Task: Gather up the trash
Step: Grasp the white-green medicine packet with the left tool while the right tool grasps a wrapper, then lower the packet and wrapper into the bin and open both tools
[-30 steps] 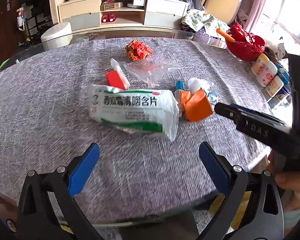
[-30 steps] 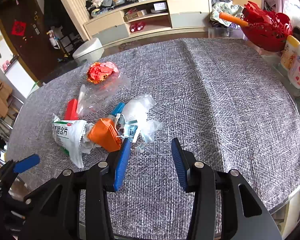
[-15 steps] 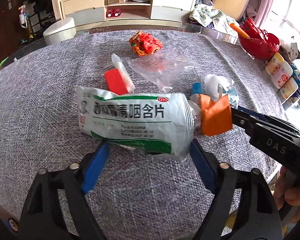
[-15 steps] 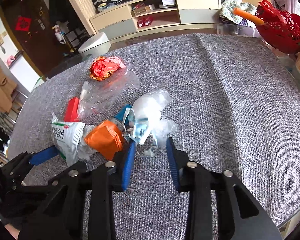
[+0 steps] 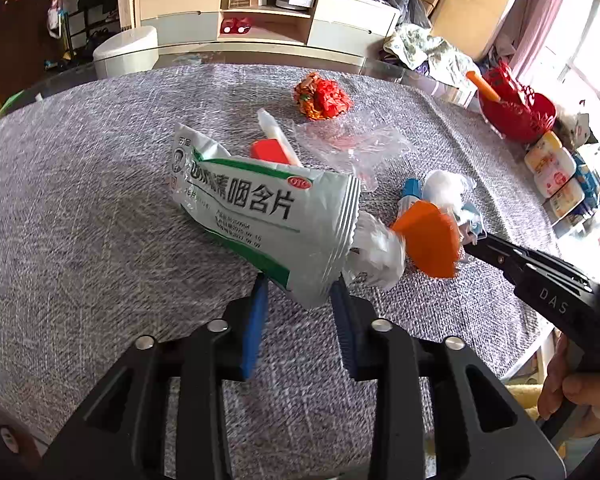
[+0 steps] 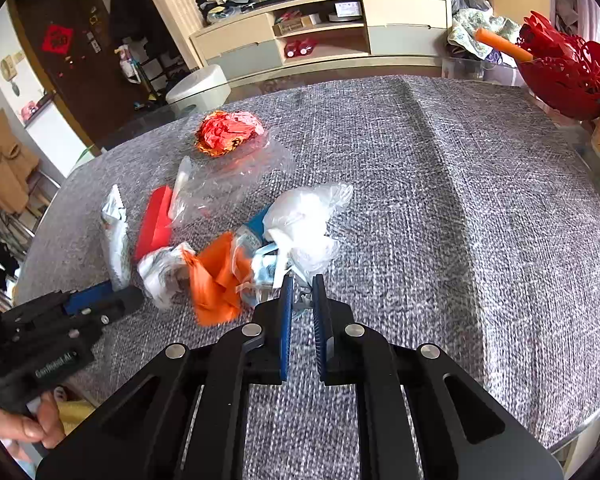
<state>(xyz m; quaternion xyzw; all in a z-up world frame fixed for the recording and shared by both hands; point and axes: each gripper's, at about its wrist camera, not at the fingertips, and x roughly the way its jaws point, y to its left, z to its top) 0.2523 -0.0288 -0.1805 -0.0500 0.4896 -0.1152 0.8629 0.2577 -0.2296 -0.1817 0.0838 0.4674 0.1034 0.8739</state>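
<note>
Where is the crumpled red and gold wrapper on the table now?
In the left wrist view, the crumpled red and gold wrapper lies toward the far side of the grey table, just beyond the clear plastic bag, apart from both grippers.

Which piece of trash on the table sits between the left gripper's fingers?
The white-and-green medicine pouch, unlike the others, has its corner between the closing left gripper.

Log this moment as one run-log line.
left tongs: closing on silver pouch | right tongs: shut on plastic scrap | table: trash remaining
</note>
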